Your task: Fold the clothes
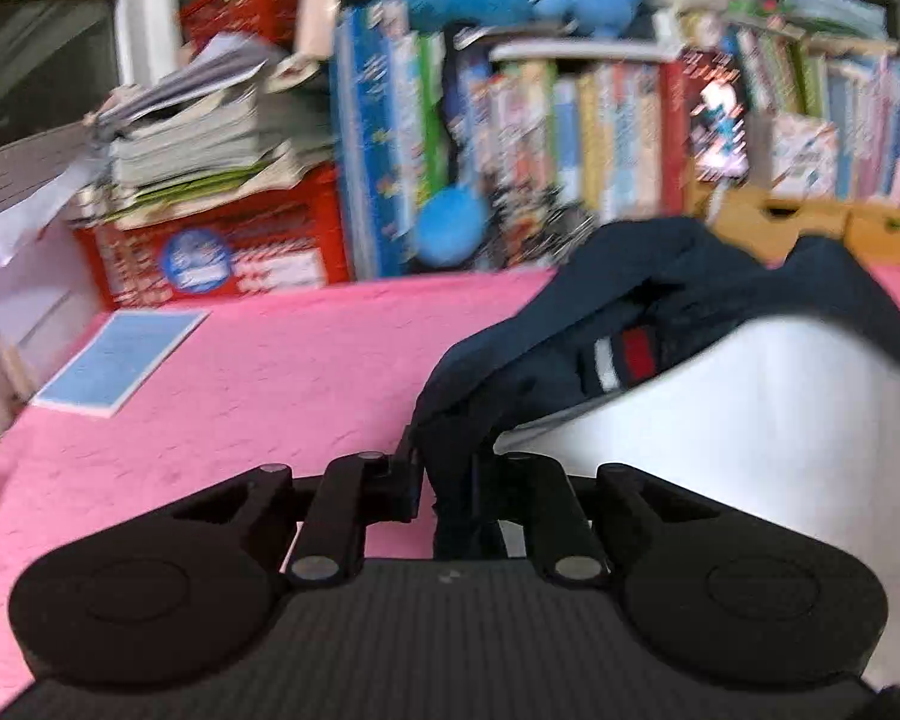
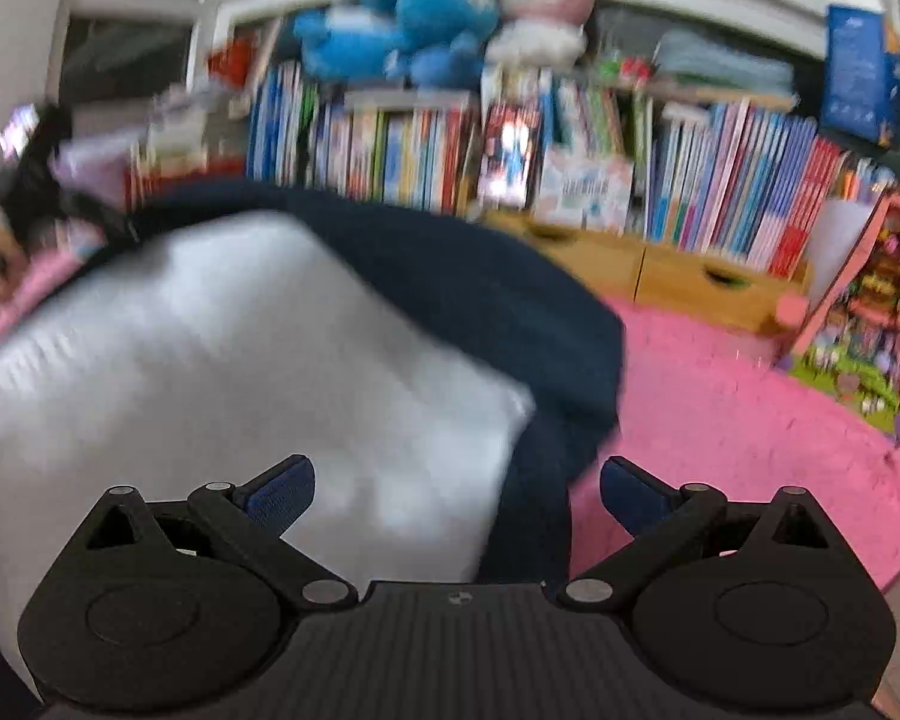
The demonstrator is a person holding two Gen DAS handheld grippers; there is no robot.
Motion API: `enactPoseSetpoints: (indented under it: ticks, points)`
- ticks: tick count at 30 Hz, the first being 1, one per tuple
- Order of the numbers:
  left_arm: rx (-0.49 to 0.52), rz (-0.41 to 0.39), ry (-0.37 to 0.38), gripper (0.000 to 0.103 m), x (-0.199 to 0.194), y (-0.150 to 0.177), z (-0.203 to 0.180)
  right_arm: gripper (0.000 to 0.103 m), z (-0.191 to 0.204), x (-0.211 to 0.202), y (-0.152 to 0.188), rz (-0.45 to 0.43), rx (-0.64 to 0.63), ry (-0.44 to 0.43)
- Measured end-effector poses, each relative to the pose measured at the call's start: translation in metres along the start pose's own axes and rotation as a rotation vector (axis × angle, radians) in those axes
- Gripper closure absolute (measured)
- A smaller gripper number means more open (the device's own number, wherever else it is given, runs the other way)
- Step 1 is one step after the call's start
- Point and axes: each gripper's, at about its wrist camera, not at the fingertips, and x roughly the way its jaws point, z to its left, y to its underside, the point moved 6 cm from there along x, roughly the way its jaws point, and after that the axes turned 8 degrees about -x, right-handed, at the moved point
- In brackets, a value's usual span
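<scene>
Pink cloth (image 1: pixel 258 396) is covering the bench below crowded bookshelves (image 1: pixel 570 132). Left claw (image 1: pixel 444 480) is pinching the navy-and-white garment (image 1: pixel 720 420) by its navy edge, lifting it mid-bench, seemingly for folding. Right claw (image 2: pixel 456 492) is gaping wide, gripping nothing, beside that garment.

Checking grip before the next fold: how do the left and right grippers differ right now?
The left gripper has its jaws closed on the navy edge of the navy and white garment; the right gripper stands wide open, holding nothing. Cloth is pinched between the left's fingers, while cloth merely lies between the right's spread blue pads. Both are above the pink cloth.
</scene>
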Motion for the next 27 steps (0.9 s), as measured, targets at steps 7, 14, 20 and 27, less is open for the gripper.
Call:
enactPoseSetpoints:
  ticks: [7, 14, 20, 27]
  points:
    - [-0.030, 0.069, -0.019, 0.073, 0.016, 0.035, 0.021, 0.002, 0.000, 0.003, -0.016, 0.005, -0.042, 0.083]
    - [-0.015, 0.045, -0.016, 0.073, 0.015, 0.035, 0.020, 0.000, 0.078, 0.063, -0.112, -0.146, -0.311, 0.026]
    - [-0.095, 0.060, -0.014, 0.056, 0.019, 0.033, 0.030, 0.035, 0.171, 0.167, -0.174, -0.116, -0.420, -0.014]
    - [-0.106, 0.063, -0.002, 0.054, 0.017, 0.033, 0.031, 0.097, 0.104, 0.163, -0.204, -0.080, -0.312, 0.215]
